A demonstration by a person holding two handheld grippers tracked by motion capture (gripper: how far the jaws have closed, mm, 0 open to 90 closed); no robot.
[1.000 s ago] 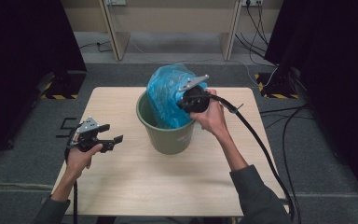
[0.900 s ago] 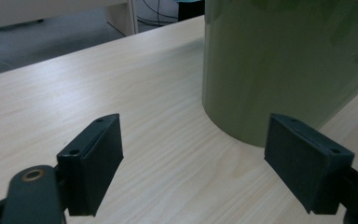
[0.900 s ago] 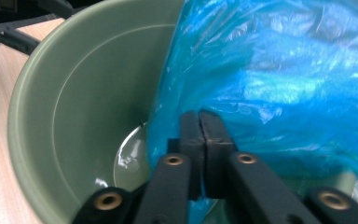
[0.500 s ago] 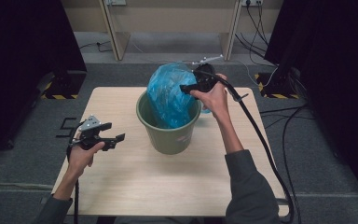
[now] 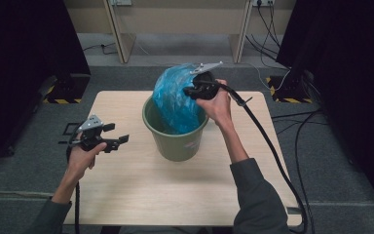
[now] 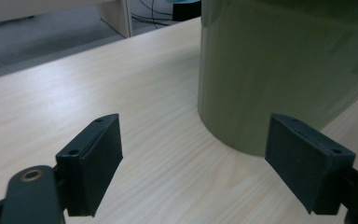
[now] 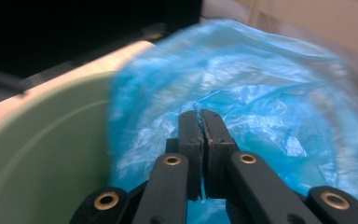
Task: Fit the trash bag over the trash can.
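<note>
A green bucket (image 5: pixel 175 141) stands in the middle of the wooden table (image 5: pixel 141 190). A blue plastic bag (image 5: pixel 175 100) billows up out of it, partly inside. My right gripper (image 5: pixel 189 90) is above the bucket's far right rim, shut on the bag's edge; in the right gripper view the jaws are pressed together at the gripper's tip (image 7: pixel 200 114) against the blue plastic bag (image 7: pixel 261 93), with the bucket's inner wall (image 7: pixel 42 140) at left. My left gripper (image 5: pixel 121 141) hovers open left of the bucket, its fingers (image 6: pixel 93 158) apart and nothing between them, facing the bucket's side (image 6: pixel 279 70).
A thick black cable (image 5: pixel 268 141) trails from the right gripper over the table's right side. Beyond the table are desk legs (image 5: pixel 117 29) and floor cables (image 5: pixel 292 53). Bare tabletop lies in front of the bucket.
The right gripper has lifted and moved toward the far side, pulling the bag's edge up and back. The left gripper has stayed about where it was.
</note>
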